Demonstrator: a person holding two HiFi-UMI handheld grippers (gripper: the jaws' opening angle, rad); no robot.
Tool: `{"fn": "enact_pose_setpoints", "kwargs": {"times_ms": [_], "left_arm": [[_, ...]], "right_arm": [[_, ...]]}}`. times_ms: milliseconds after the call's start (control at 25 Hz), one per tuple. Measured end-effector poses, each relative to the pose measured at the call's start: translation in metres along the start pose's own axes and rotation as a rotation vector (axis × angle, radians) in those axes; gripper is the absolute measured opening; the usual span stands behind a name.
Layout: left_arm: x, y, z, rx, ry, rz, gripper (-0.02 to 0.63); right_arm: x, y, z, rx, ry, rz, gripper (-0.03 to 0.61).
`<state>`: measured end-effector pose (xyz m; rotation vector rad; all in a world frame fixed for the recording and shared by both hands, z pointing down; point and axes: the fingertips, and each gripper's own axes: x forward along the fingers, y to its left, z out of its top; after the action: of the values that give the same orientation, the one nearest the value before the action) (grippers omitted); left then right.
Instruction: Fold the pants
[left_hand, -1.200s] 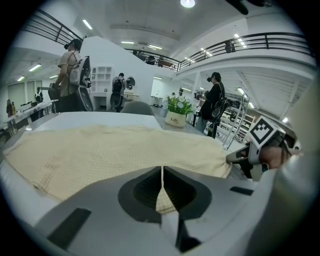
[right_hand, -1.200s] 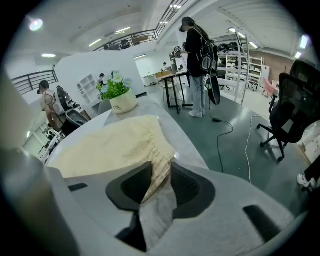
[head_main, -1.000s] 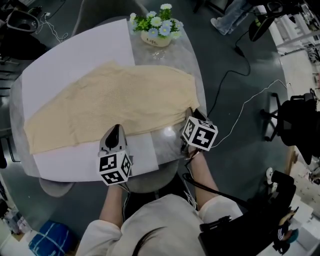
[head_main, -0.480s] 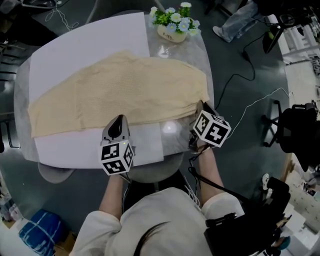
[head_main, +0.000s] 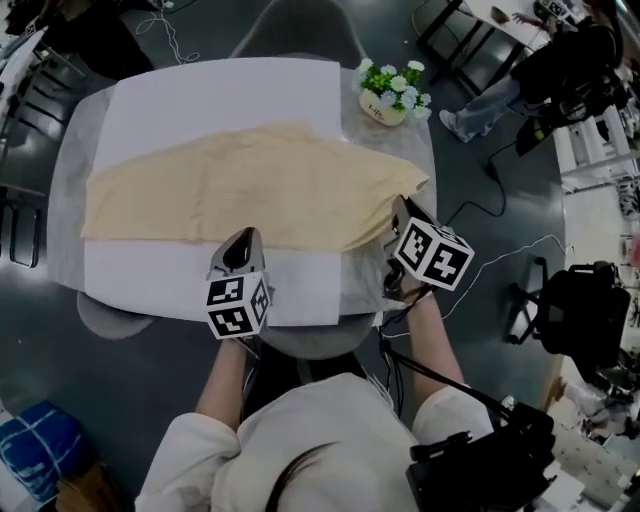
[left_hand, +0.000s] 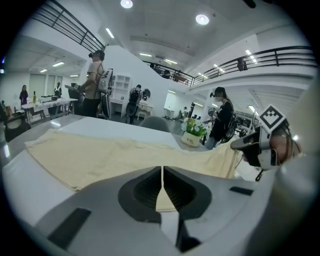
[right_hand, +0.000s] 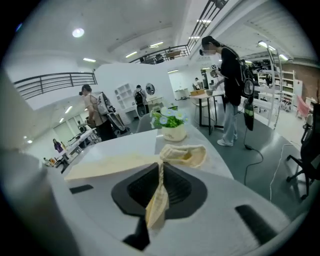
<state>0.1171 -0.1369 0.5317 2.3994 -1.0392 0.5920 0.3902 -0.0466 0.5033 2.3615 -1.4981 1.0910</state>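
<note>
Beige pants (head_main: 250, 190) lie spread across round grey table (head_main: 65, 200), long axis running 9 to 3 o'clock, mostly on top of a white sheet (head_main: 220, 100) that covers the table's left and middle. The 3 o'clock end of the pants sits past the sheet on bare table. Flower pot (head_main: 392, 95) at about 1 o'clock on the table, just beyond the pants' far edge, not touching. Left gripper (head_main: 243, 240) at the pants' near edge, roughly 6 o'clock: jaws together, thin strip of the beige hem pinched between them, no gap to speak of. Right gripper (head_main: 398, 208) at the pants' 4 o'clock corner: jaws have just been closing and are now nearly together, clamped on a bunched fold of the cloth. In the right gripper view the fold runs through the jaws and hangs out the near side, and a loose end curls open beyond the tips. In the left gripper view the cloth rises from the table up toward the right gripper. Both grippers point toward 12 o'clock and tilt down.
</note>
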Motion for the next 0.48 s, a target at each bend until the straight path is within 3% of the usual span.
{"fn": "enact_pose_setpoints", "kwargs": {"times_ms": [200, 480], "left_arm": [[-0.037, 0.041, 0.021, -0.038, -0.057, 0.054, 0.018], [-0.093, 0.115, 0.036, -0.104, -0.137, 0.201, 0.018]], "right_arm": [[-0.007, 0.067, 0.027, -0.063, -0.028, 0.106, 0.020], [-0.001, 0.178, 0.046, -0.208, -0.046, 0.271, 0.020]]}}
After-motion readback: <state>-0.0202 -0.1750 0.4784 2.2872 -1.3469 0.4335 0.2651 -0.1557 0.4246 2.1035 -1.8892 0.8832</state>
